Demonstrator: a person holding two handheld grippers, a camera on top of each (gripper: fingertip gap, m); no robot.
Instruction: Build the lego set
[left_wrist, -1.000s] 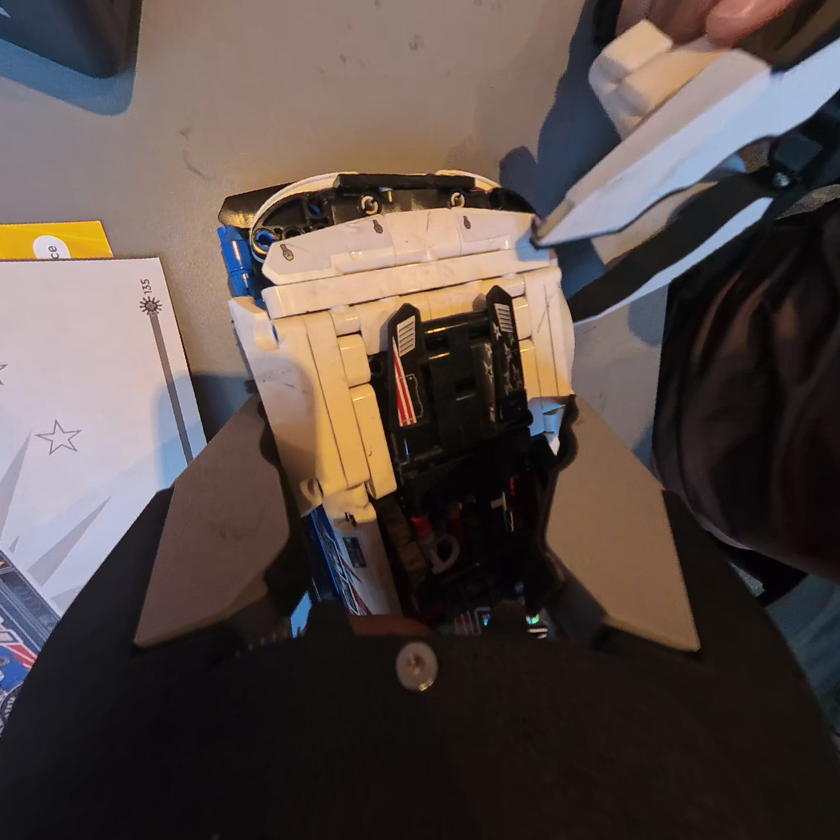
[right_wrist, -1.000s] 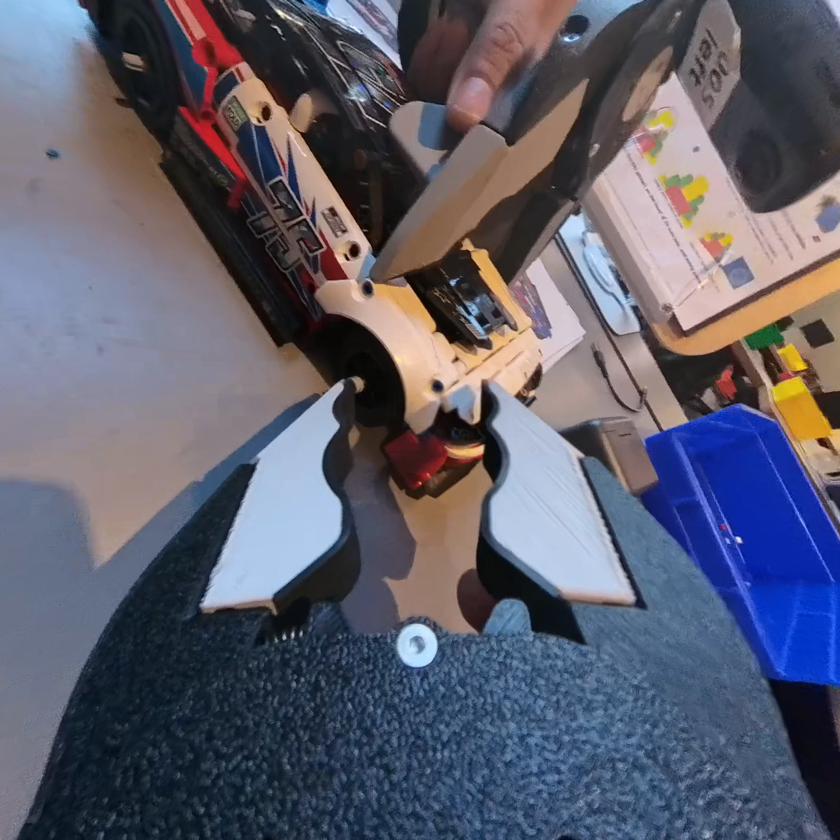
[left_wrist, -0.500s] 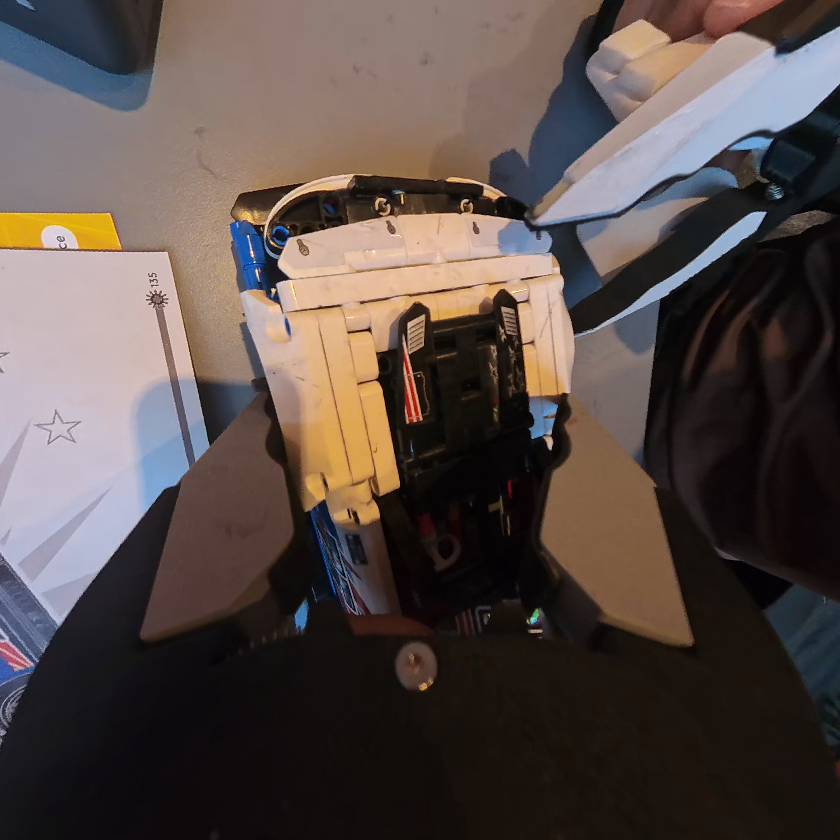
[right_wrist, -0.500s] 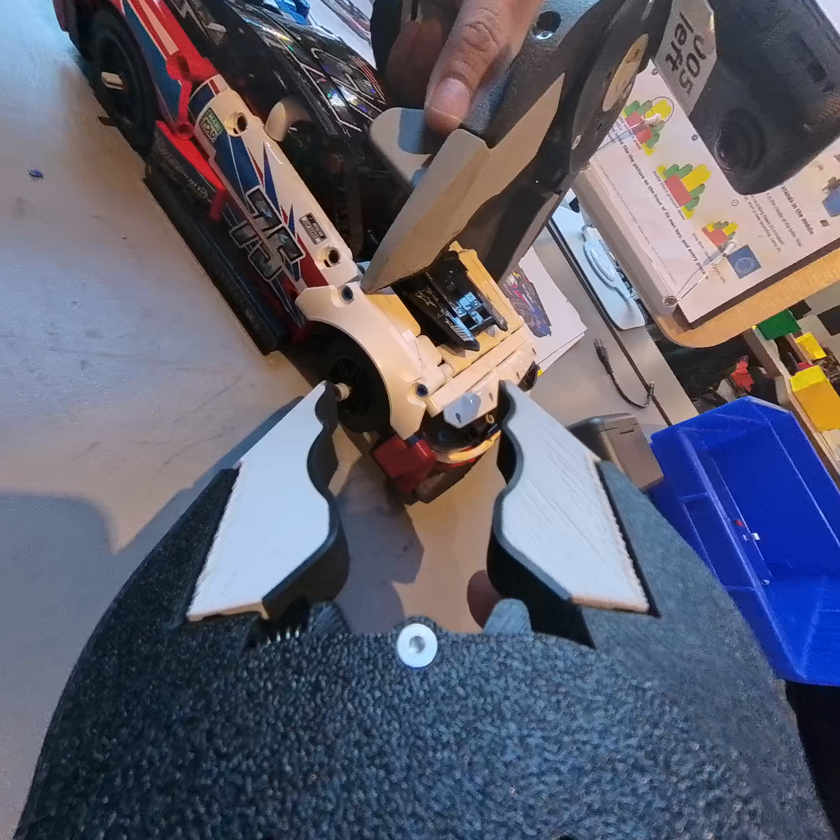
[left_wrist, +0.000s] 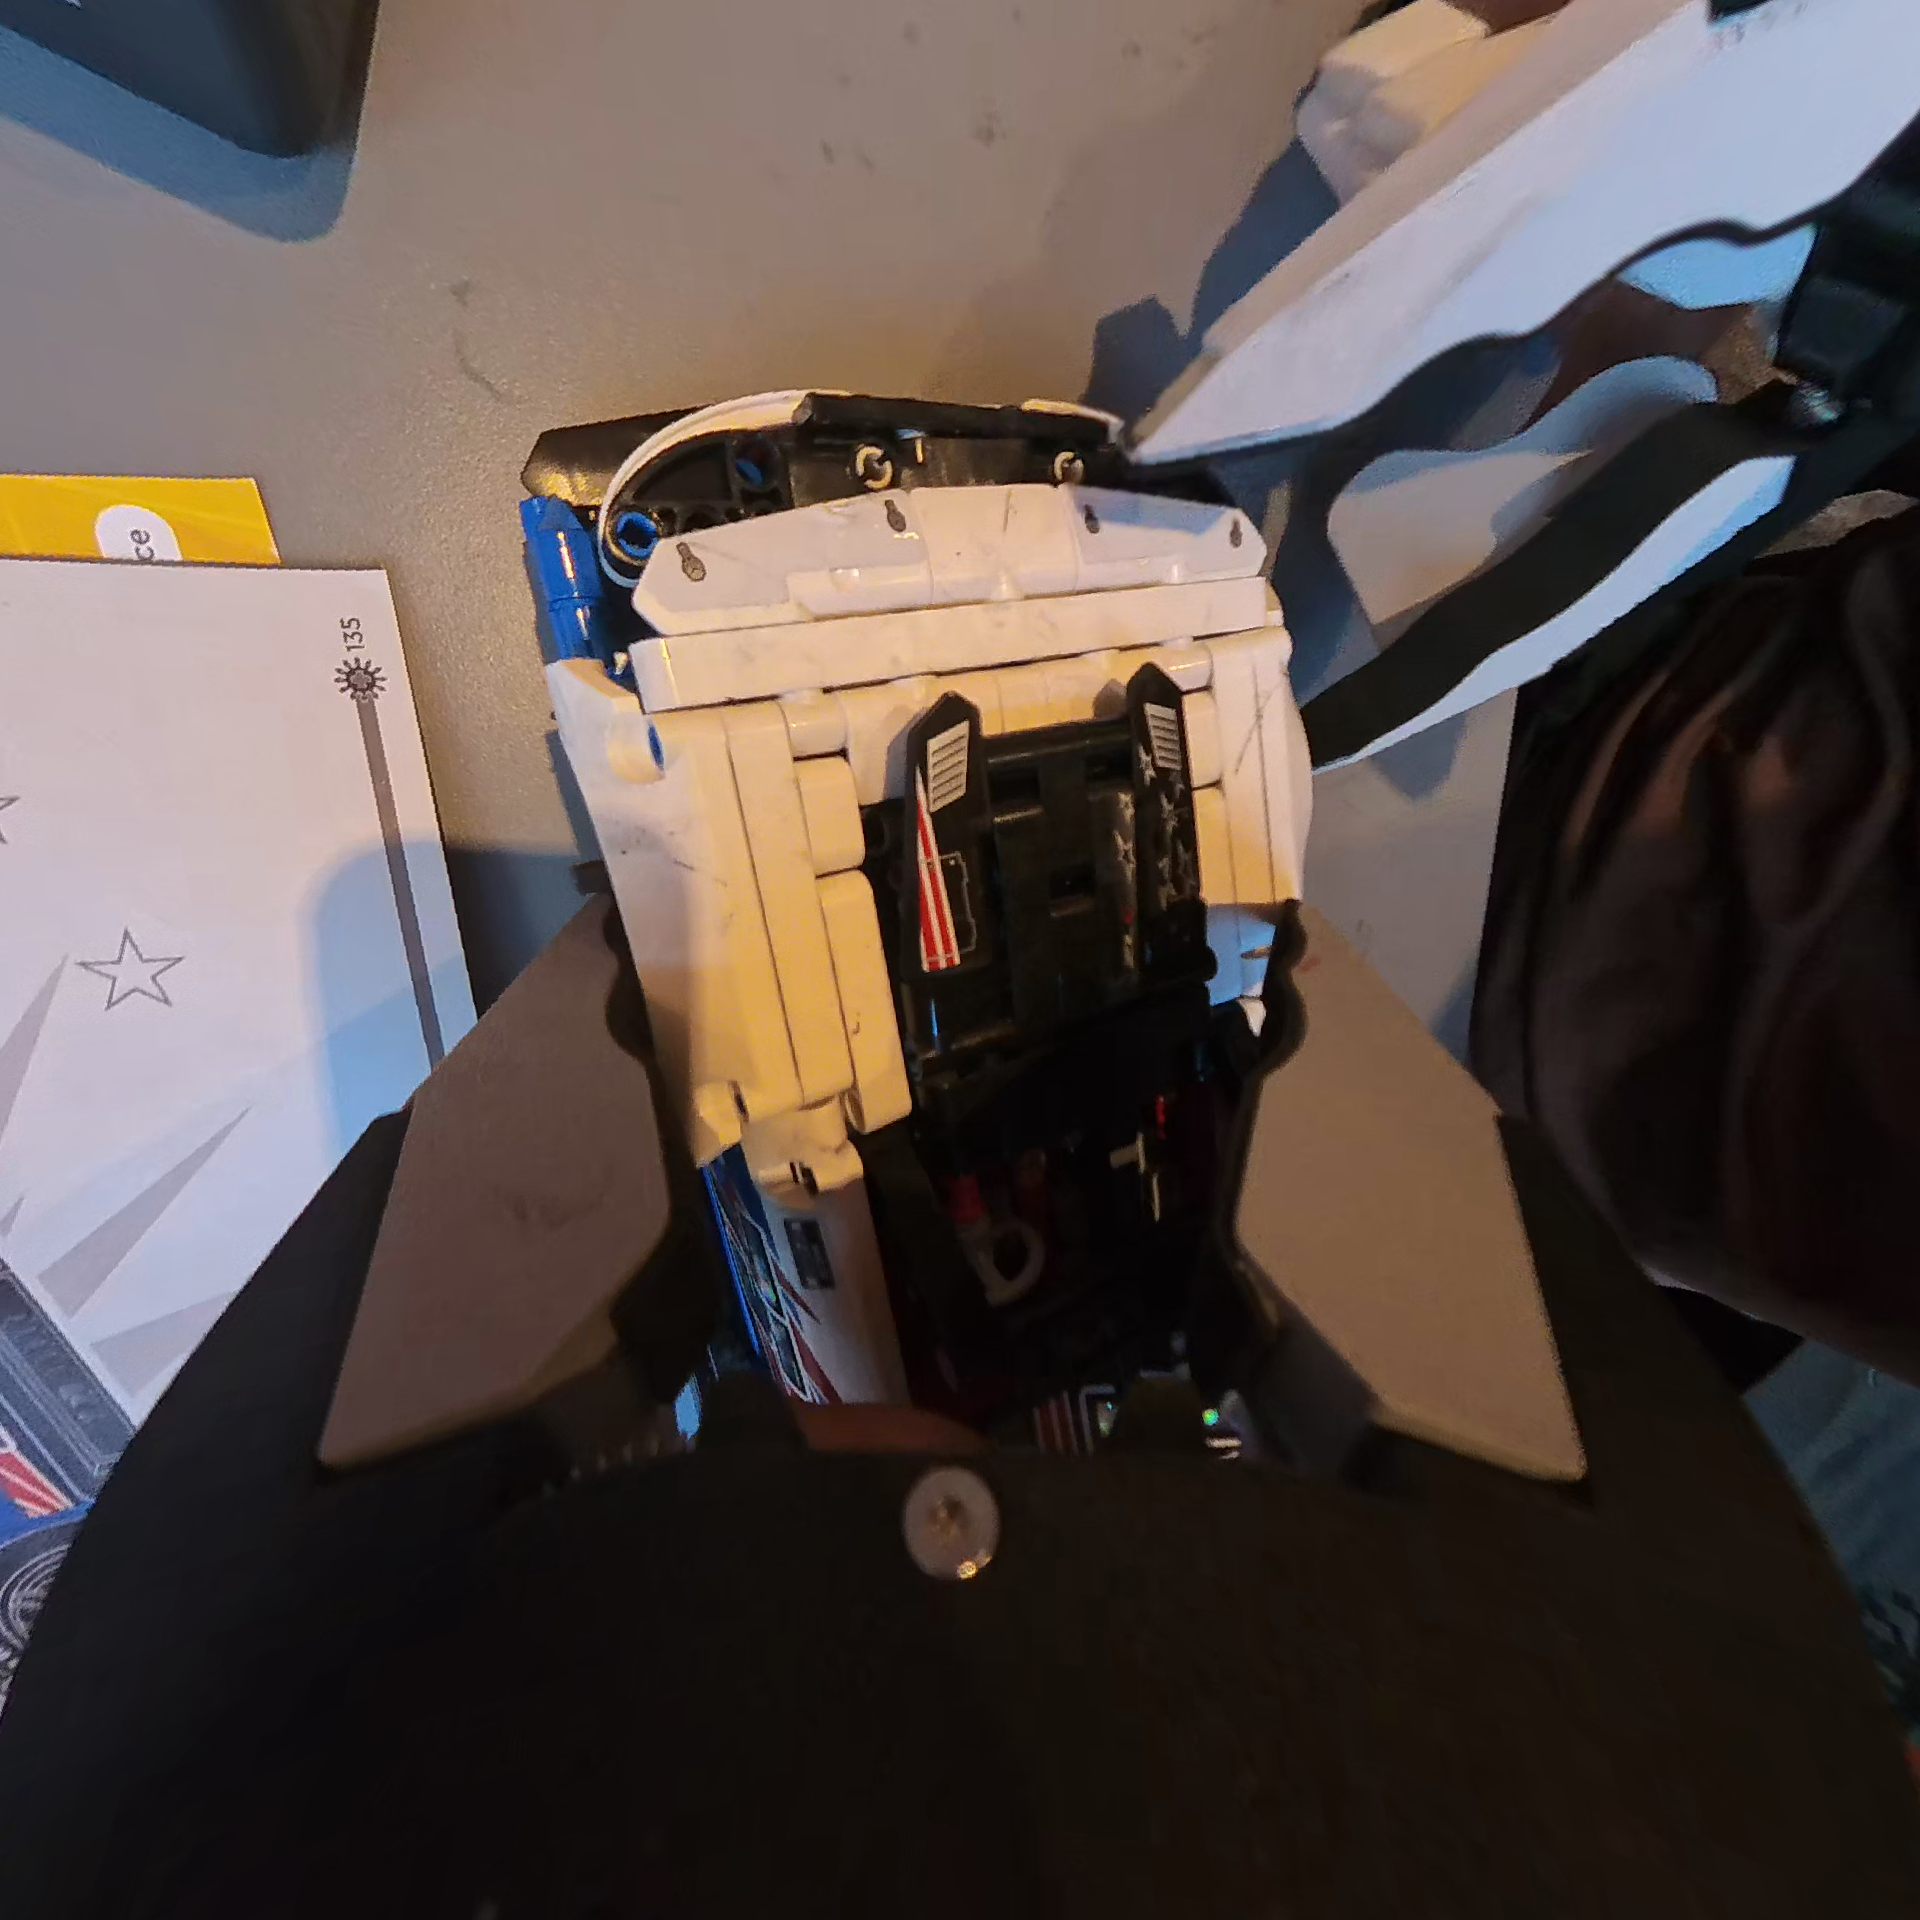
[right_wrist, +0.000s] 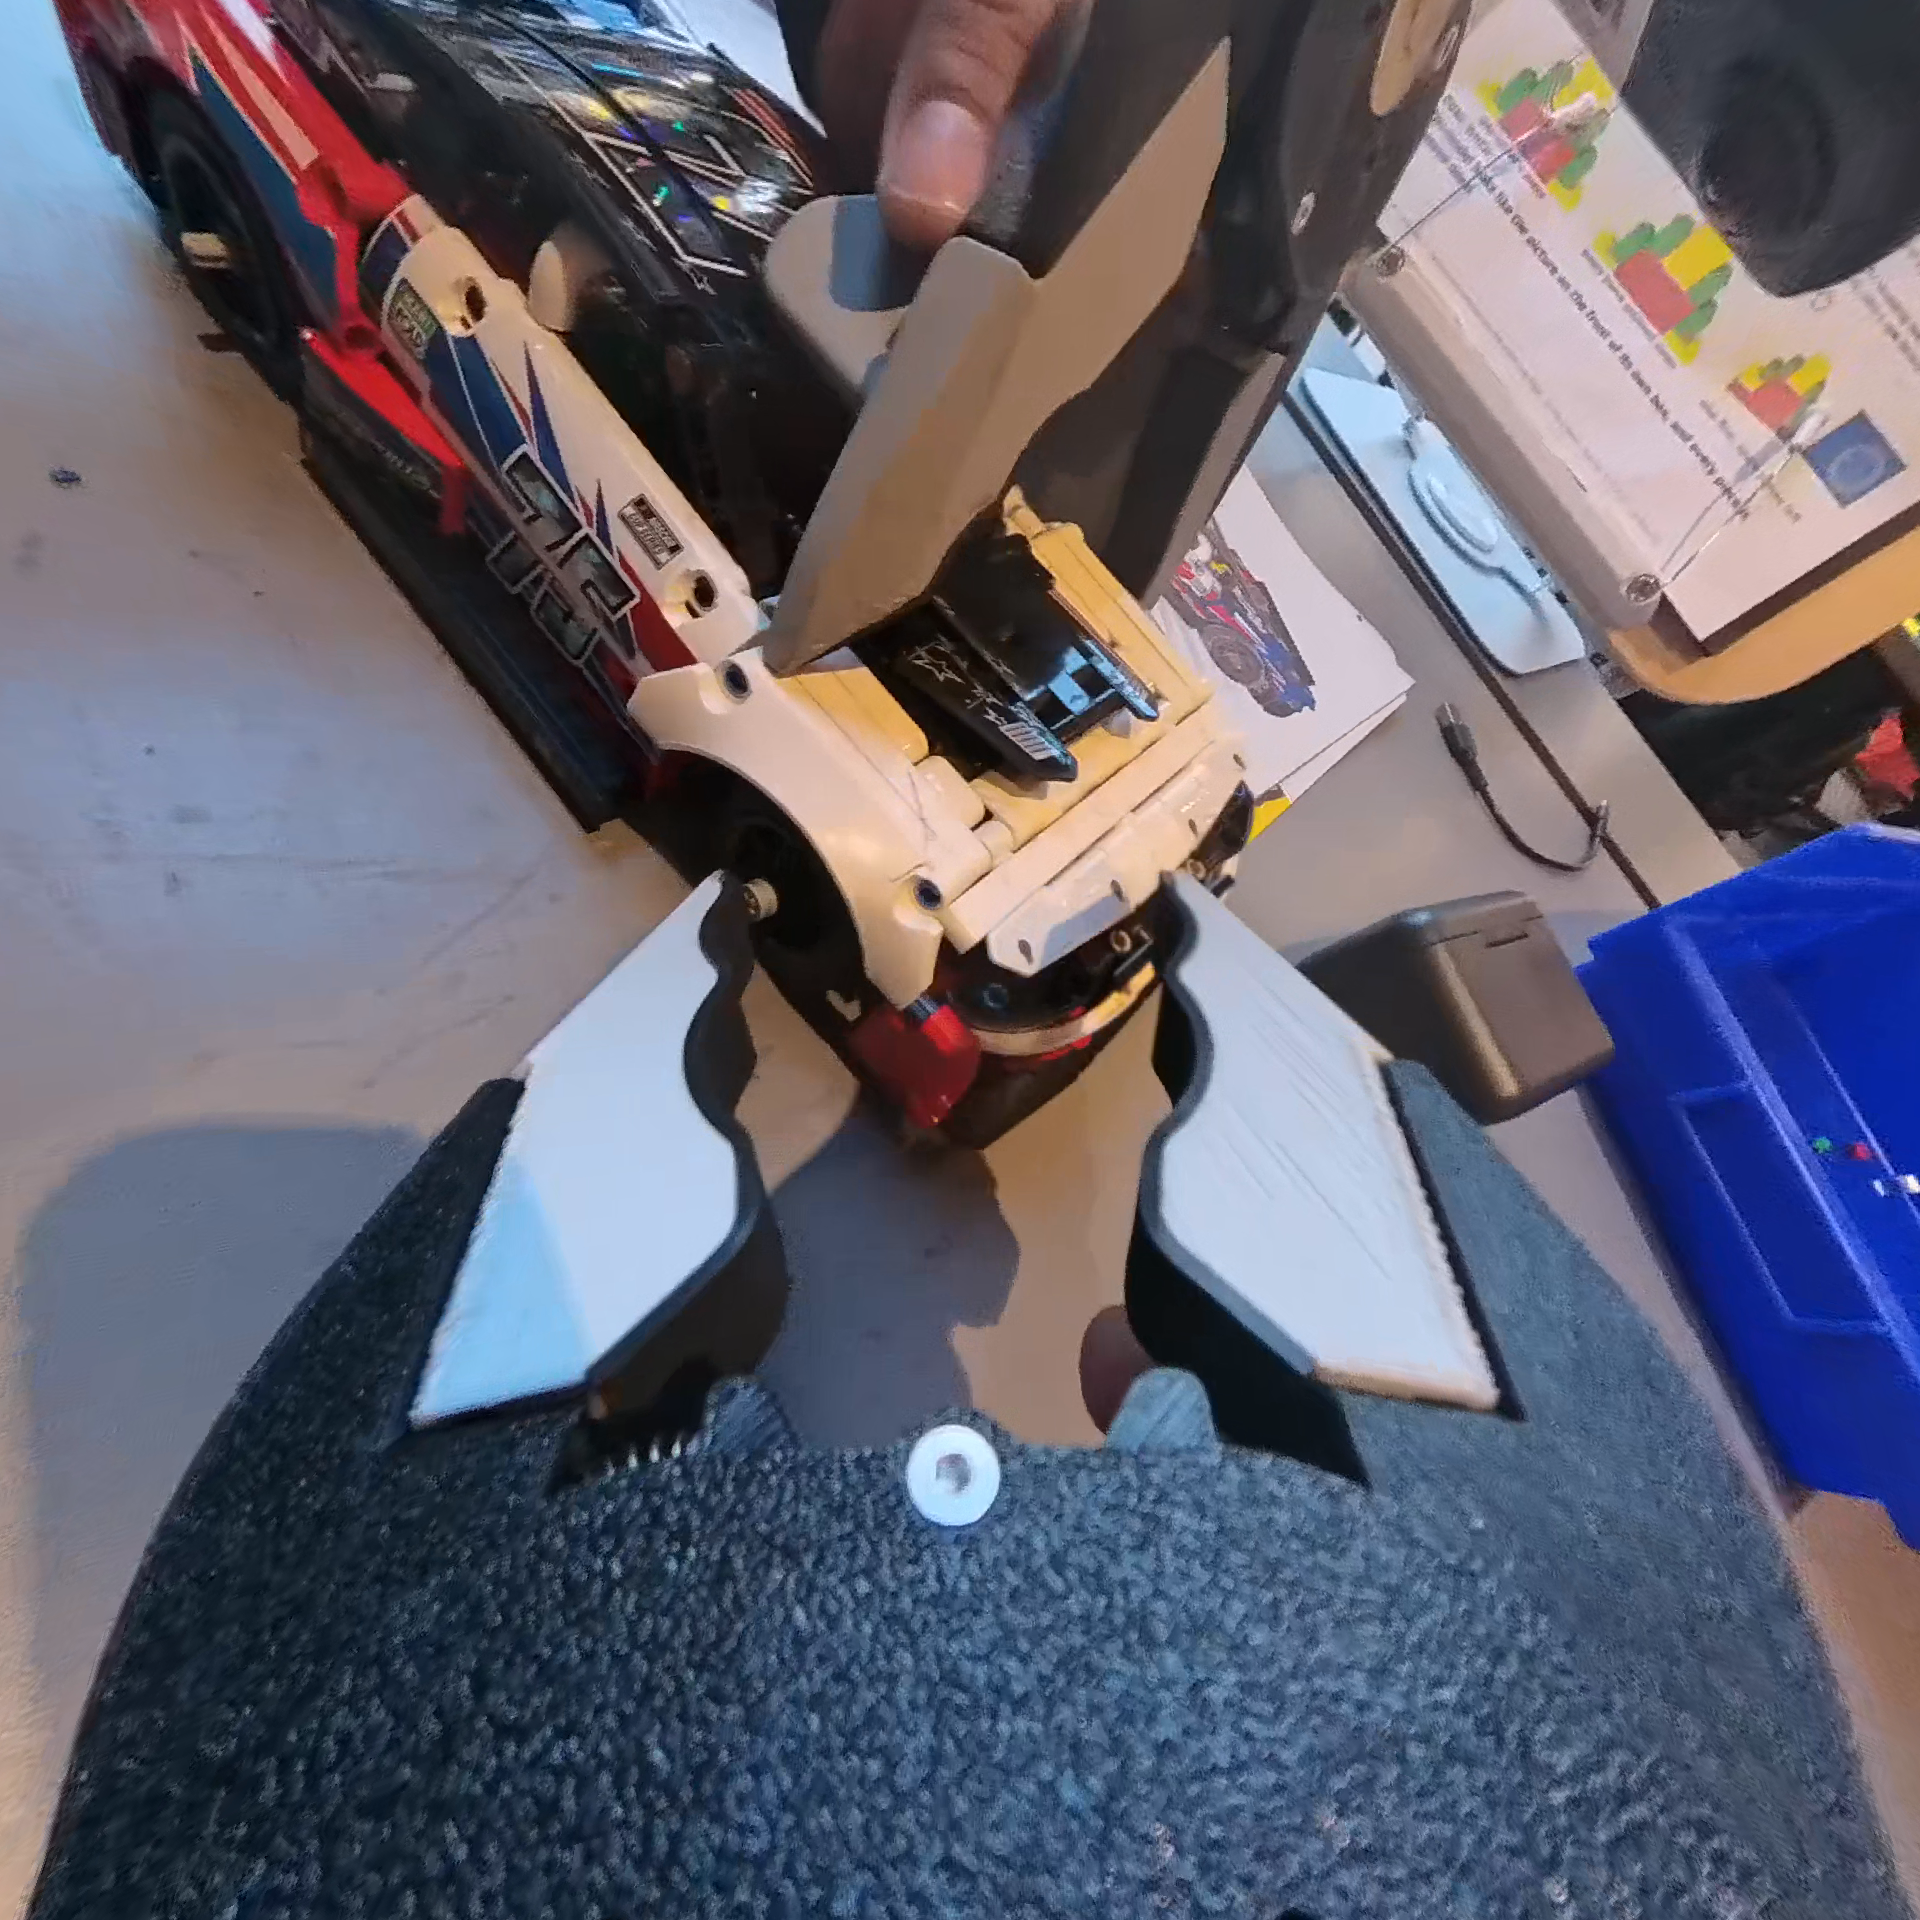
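Left gripper (left_wrist: 951, 997) clamps the lego car (left_wrist: 831, 831); right gripper (right_wrist: 945, 935) gapes at its nose edge (bare table (right_wrist: 260, 831) at 9 o'clock)

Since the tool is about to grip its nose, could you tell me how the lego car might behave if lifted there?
The car is long, so it would likely sag tail-down. Its white panels look clipped on and might pop off.

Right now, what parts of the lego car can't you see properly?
- Left wrist view: the lego car from the cockpit back is hidden under the left claw.
- Right wrist view: the car's far end is cut off by the top edge; a hand covers part of the roof.
- Whether the left claw's fingers press the car's sides: cannot tell.
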